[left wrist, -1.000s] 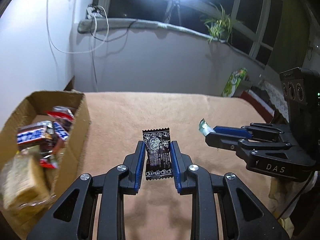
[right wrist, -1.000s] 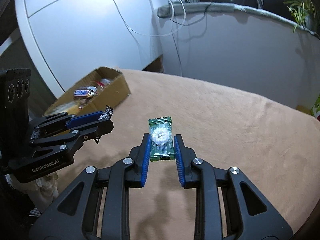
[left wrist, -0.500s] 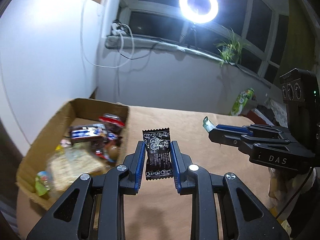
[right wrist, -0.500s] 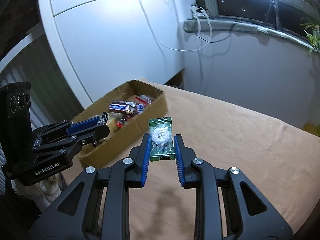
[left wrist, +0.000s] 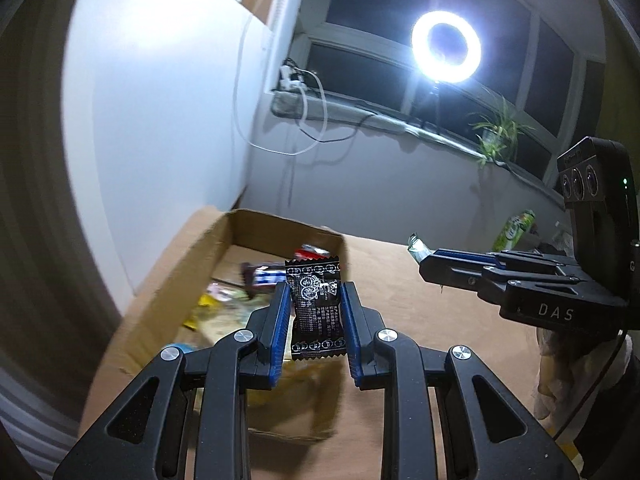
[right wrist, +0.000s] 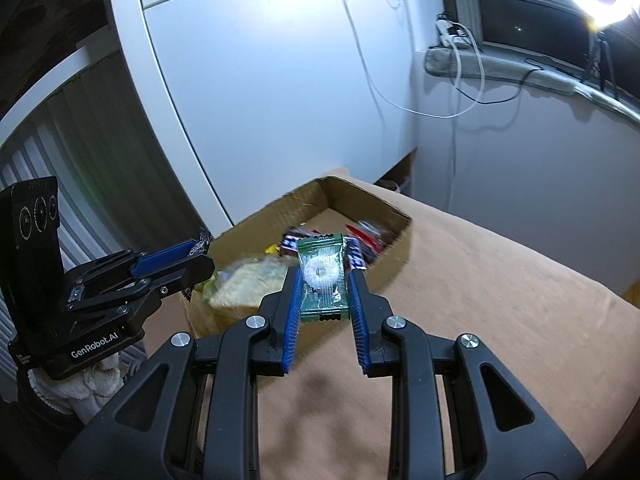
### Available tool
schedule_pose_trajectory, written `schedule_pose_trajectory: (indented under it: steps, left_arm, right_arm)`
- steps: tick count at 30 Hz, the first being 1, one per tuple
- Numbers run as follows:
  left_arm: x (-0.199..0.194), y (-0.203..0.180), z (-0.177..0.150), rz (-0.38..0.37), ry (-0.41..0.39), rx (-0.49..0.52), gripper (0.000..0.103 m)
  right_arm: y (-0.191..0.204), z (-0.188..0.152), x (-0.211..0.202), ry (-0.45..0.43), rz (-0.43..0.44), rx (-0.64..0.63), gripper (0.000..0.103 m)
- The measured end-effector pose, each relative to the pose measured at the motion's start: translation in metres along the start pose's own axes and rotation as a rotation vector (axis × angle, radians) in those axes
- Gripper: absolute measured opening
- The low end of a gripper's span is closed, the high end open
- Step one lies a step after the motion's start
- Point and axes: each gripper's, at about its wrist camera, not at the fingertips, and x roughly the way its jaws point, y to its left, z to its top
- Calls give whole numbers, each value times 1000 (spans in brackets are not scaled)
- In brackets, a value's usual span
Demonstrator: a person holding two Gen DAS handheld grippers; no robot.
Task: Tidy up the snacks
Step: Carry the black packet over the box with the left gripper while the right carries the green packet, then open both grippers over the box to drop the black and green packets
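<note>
Two wrapped snacks ride upright above the blanket, each pinched by its edges so it should drop clean. The left gripper [left wrist: 314, 322] clamps a black packet [left wrist: 316, 310] over the cardboard box [left wrist: 168, 280] at left; the right gripper [right wrist: 323, 280] clamps a green candy [right wrist: 322, 276] near the box's right wall.

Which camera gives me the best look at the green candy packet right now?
The right wrist view: the green candy packet sits face-on, clamped in the right gripper, with its white ring candy visible. The left wrist view shows only a corner of it poking past that gripper's fingertips.
</note>
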Motion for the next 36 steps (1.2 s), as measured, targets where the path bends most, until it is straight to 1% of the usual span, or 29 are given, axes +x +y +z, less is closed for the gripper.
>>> schedule_pose_trajectory:
  steps: [8,15,25,36]
  left_arm:
    - [-3,30,4,38,-9,-30,23]
    - [5,49,6,54,2,-52,23]
    - [19,57,9,66,32,-59,24]
    - [26,57,10,78,52,-51,24]
  right_arm:
    - [19,15,30,29,12,-28,24]
    - [27,20,56,64,19,-41,24]
    - [21,24,86,115,9,-27,24]
    - [16,21,93,129,-5,-22,26]
